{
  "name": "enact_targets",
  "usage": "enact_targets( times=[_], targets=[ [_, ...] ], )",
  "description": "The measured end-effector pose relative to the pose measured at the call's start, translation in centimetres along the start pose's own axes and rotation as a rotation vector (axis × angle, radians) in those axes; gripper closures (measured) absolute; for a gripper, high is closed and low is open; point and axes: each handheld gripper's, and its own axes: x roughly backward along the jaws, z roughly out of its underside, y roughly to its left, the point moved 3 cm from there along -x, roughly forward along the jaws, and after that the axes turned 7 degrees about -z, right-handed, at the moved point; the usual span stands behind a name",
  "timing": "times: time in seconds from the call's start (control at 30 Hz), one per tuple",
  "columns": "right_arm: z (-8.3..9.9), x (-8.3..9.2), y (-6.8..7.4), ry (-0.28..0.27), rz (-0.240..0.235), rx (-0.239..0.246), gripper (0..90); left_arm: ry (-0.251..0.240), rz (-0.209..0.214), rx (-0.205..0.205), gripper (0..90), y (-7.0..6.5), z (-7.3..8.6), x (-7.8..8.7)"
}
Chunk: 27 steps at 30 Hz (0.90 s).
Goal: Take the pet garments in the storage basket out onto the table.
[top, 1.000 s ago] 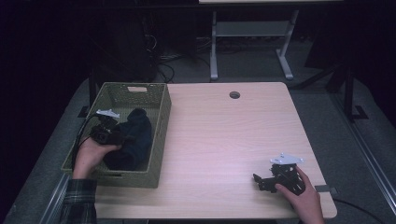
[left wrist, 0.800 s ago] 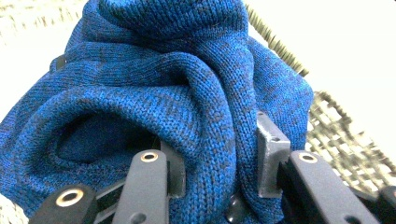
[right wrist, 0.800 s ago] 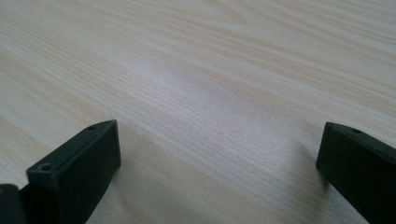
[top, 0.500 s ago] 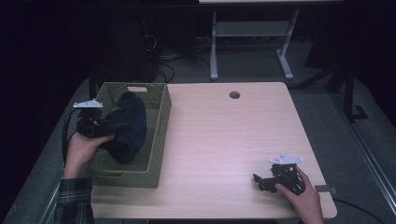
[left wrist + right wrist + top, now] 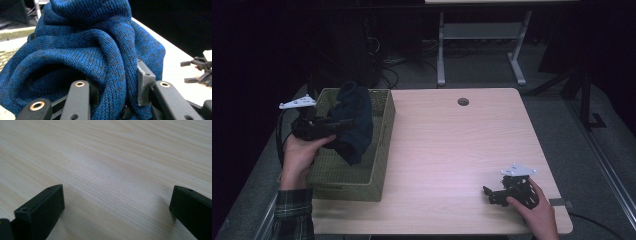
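Observation:
A dark blue knitted garment (image 5: 354, 122) hangs bunched above the olive woven basket (image 5: 357, 186) at the table's left. My left gripper (image 5: 343, 125) is shut on its folds and holds it above the basket's rim. Up close in the left gripper view the blue knit (image 5: 87, 50) bulges between and over the two black jaws of the left gripper (image 5: 115, 87). Near the table's front right corner my right gripper (image 5: 488, 192) rests low on the wood. Its own view has the right gripper (image 5: 116, 202) open, jaws wide apart over bare tabletop.
The light wooden table (image 5: 452, 145) has a round cable hole (image 5: 463, 101) near its far edge. A white desk frame (image 5: 479, 45) stands behind the table on the dark floor. Cables trail from both grippers.
My left gripper has risen with the blue garment, lifting it from inside the basket to above the rim. The right gripper has stayed in place.

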Motion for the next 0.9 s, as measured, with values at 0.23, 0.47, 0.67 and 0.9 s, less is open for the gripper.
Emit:
enact_targets(
  times=[0.23,0.47,0.67,0.9],
  targets=[
    [0.0,0.0,0.0,0.000,0.001,-0.001,0.0,-0.032,0.040,-0.020,62.7,-1.3,-1.1,-0.2],
    [0.0,0.0,0.0,0.000,0.001,-0.002,0.0,-0.058,0.072,-0.032,62.8,-2.6,-2.0,-0.5],
    [0.0,0.0,0.0,0.000,0.001,-0.003,0.0,-0.062,0.109,-0.049,62.8,-3.9,-2.6,-1.4],
    [0.0,0.0,0.0,0.001,0.001,0.000,0.0,-0.054,0.146,-0.072,63.0,-5.8,-3.1,-3.1]
  ],
)
